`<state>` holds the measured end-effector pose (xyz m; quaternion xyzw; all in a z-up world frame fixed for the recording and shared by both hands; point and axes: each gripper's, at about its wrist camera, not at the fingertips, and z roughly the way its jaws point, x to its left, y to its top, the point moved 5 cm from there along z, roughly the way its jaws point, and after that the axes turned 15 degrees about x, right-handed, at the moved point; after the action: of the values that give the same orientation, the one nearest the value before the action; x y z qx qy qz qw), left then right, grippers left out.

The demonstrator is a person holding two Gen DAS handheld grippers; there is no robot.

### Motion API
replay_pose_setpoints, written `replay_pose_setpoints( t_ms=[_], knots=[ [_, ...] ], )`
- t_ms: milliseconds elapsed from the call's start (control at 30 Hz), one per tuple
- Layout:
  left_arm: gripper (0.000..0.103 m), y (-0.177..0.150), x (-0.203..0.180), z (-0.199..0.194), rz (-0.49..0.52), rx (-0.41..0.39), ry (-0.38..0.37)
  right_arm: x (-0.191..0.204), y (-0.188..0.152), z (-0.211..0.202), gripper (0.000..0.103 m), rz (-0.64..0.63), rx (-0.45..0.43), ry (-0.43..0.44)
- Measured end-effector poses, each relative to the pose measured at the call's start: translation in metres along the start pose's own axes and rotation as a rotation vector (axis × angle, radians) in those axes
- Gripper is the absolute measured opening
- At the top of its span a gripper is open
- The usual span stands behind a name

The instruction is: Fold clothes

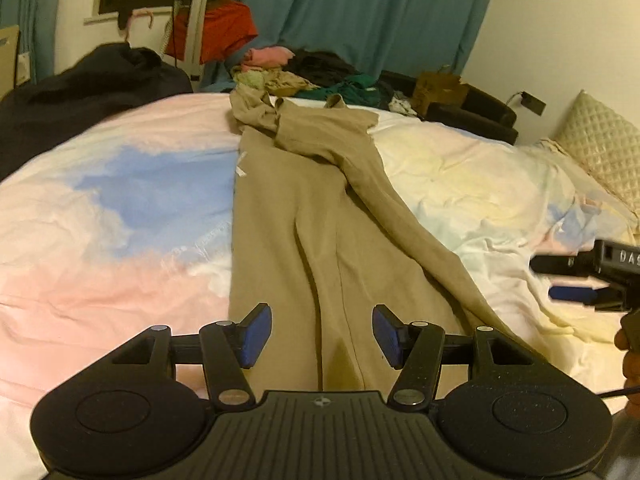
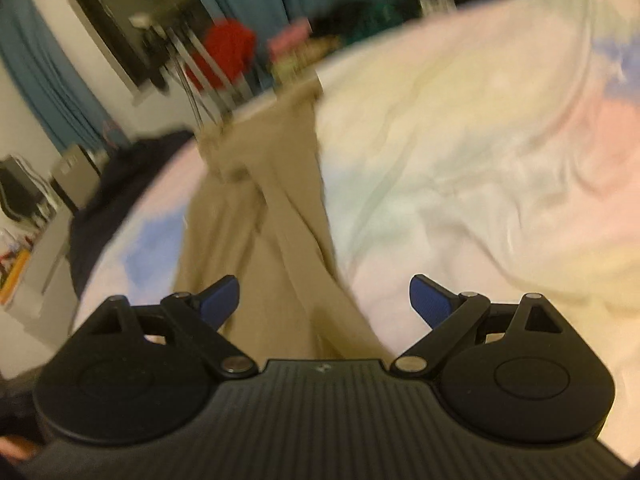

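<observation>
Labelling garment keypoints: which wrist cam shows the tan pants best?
Left wrist view. The tan fabric pants lie sharp and nearly full length on the pastel tie-dye bedspread, one leg splayed right, between the open left claw. Right wrist view is motion-blurred; the pants show only as a tan streak.

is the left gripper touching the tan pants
Cannot tell. In the left wrist view the left gripper sits open over the tan pants, but no contact or gap shows plainly.

A pastel duvet [image 1: 120,208] covers the bed; teal curtains [image 1: 360,12] hang beyond its far edge, a quilted pillow [image 1: 600,148] at its right.
</observation>
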<state>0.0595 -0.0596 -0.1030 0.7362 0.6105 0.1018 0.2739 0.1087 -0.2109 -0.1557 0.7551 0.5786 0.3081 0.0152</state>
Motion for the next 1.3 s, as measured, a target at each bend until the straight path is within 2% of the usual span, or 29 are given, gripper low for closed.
replay_pose_setpoints(
  t_ms=[100, 133, 167, 200, 267, 333, 367, 400, 433, 467, 500, 567, 667, 800, 967, 1067, 1267, 1300],
  knots=[
    [0.059, -0.007, 0.005, 0.004, 0.009, 0.024, 0.008, -0.005, -0.005, 0.007, 0.093, -0.018, 0.145, -0.056],
    [0.059, -0.008, 0.006, 0.005, 0.007, 0.028, 0.004, -0.002, -0.006, 0.007, 0.09, -0.06, 0.176, -0.091],
    [0.059, -0.009, 0.007, 0.004, 0.004, 0.028, 0.001, 0.0, -0.006, 0.007, 0.079, -0.103, 0.207, -0.126],
    [0.059, -0.008, 0.008, 0.003, 0.003, 0.025, -0.001, 0.001, -0.008, 0.011, 0.076, -0.14, 0.247, -0.157],
    [0.059, -0.007, 0.009, -0.001, 0.001, 0.015, -0.008, 0.002, -0.012, 0.019, 0.076, -0.21, 0.335, -0.217],
    [0.059, -0.006, 0.01, -0.005, -0.005, 0.006, -0.011, -0.003, -0.018, 0.032, 0.068, -0.224, 0.409, -0.276],
    [0.059, -0.005, 0.011, -0.007, -0.007, 0.002, -0.011, -0.006, -0.021, 0.038, 0.061, -0.227, 0.445, -0.306],
    [0.059, -0.005, 0.011, -0.008, -0.011, 0.0, -0.011, -0.006, -0.025, 0.043, 0.045, -0.241, 0.472, -0.33],
    [0.059, -0.005, 0.012, -0.009, -0.014, -0.002, -0.011, -0.001, -0.028, 0.046, 0.033, -0.267, 0.492, -0.336],
    [0.059, -0.005, 0.012, -0.01, -0.017, -0.004, -0.011, 0.006, -0.031, 0.046, 0.01, -0.301, 0.495, -0.344],
    [0.059, -0.005, 0.013, -0.011, -0.02, -0.005, -0.009, 0.013, -0.033, 0.044, 0.008, -0.337, 0.492, -0.355],
    [0.059, -0.006, 0.016, -0.014, -0.026, -0.008, -0.008, 0.027, -0.036, 0.033, 0.007, -0.391, 0.443, -0.378],
    [0.059, -0.005, 0.02, -0.019, -0.043, -0.017, -0.019, 0.052, -0.045, 0.011, 0.005, -0.41, 0.395, -0.342],
    [0.059, -0.001, 0.026, -0.024, -0.072, -0.033, -0.039, 0.11, -0.062, -0.008, 0.005, -0.556, 0.319, -0.318],
    [0.058, -0.004, 0.033, -0.024, -0.09, -0.019, -0.027, 0.165, -0.082, 0.007, 0.005, -0.689, 0.318, -0.263],
    [0.058, -0.005, 0.034, -0.024, -0.09, -0.017, -0.026, 0.171, -0.094, 0.023, 0.005, -0.708, 0.343, -0.255],
    [0.058, -0.009, 0.03, -0.017, -0.084, 0.013, -0.067, 0.162, -0.098, 0.01, 0.009, -0.653, 0.291, -0.15],
    [0.058, -0.009, 0.029, -0.016, -0.082, 0.019, -0.074, 0.16, -0.099, 0.007, 0.013, -0.643, 0.282, -0.133]
  ],
)
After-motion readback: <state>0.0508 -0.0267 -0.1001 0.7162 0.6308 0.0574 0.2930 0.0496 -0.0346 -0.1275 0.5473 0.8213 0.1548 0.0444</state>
